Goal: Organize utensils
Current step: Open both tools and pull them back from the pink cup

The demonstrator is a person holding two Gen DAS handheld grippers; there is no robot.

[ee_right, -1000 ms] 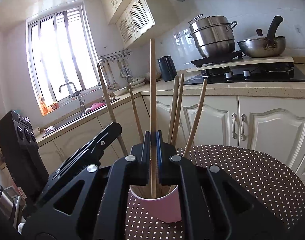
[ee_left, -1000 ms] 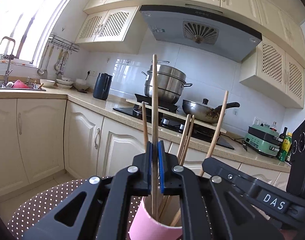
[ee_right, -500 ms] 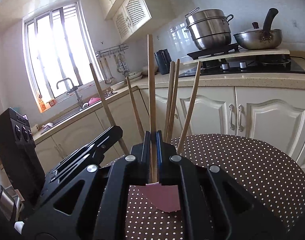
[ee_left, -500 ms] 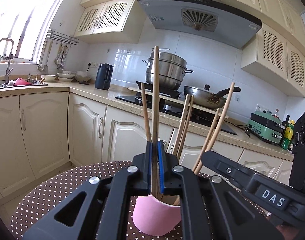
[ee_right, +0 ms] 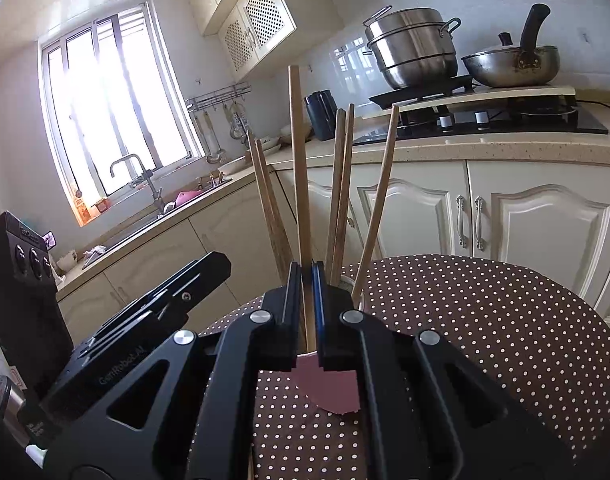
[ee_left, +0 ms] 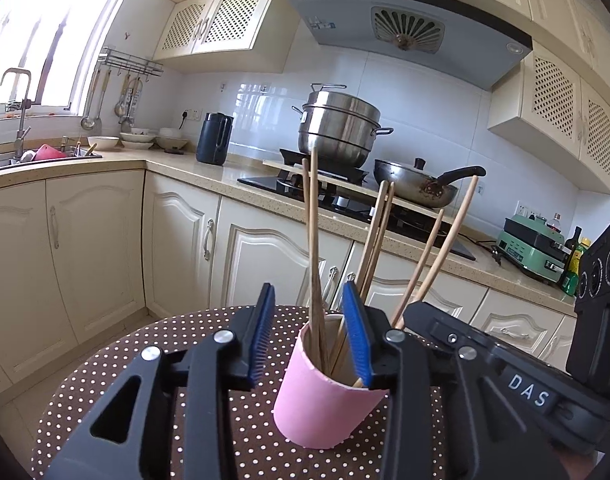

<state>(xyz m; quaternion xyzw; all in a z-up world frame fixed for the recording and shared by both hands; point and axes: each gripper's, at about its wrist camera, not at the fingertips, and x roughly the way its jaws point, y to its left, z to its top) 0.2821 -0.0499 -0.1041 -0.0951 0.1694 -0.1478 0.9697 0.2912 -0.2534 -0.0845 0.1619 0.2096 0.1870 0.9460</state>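
Observation:
A pink cup (ee_left: 325, 392) stands on the brown dotted tablecloth (ee_left: 125, 380) with several wooden chopsticks leaning in it. My left gripper (ee_left: 311, 336) is just above the cup's rim and its jaws are opening. A chopstick (ee_left: 313, 240) stands free between the blue pads (ee_left: 265, 336), its lower end in the cup. My right gripper (ee_right: 307, 300) is shut on another upright chopstick (ee_right: 296, 160) over the same pink cup (ee_right: 333, 392), which its fingers mostly hide. The left gripper's black body (ee_right: 145, 320) shows at that view's left.
Beyond the round table (ee_right: 485, 320) run cream cabinets (ee_left: 85, 260) and a stone counter. On the counter are a stove with a steel pot (ee_left: 339, 132) and a pan (ee_left: 417, 188), a dark kettle (ee_left: 214, 138), and a sink (ee_left: 41, 156) under the window.
The left gripper's pads have parted from the chopstick they held, and it now stands loose in the cup. The right gripper stays shut on its chopstick. More of the cup shows.

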